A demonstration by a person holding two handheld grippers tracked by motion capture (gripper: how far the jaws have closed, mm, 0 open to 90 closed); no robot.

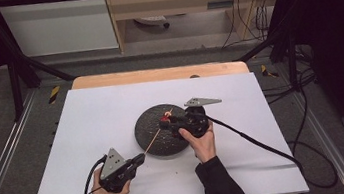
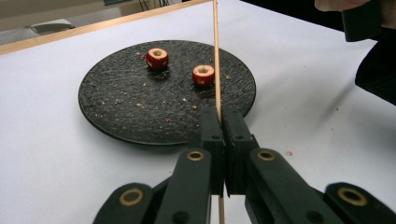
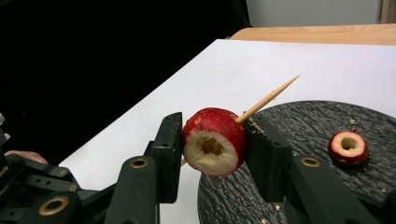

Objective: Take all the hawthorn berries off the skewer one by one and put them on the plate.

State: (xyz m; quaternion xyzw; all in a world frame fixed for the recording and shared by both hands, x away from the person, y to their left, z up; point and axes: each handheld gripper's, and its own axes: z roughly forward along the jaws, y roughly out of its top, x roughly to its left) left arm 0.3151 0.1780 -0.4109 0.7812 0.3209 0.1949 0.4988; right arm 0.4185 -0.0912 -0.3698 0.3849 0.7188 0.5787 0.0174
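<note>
The left gripper (image 2: pixel 219 119) is pinching a thin wooden stick (image 2: pixel 216 56) w/ its jaws pressed tight. The right gripper (image 3: pixel 212 140) is squeezing a red cored fruit (image 3: pixel 215 140), and the stick is poking thru it. It's hanging over the black plate (image 1: pixel 150 137), near 12 o'clock. Two more fruits (image 2: pixel 157 58) are sitting on the plate.

A white-covered table (image 1: pixel 104 136) carries one round black plate (image 1: pixel 153 145).

Black brass-riveted grippers (image 1: pixel 140 157), dark sleeves (image 1: pixel 222 183)
</note>
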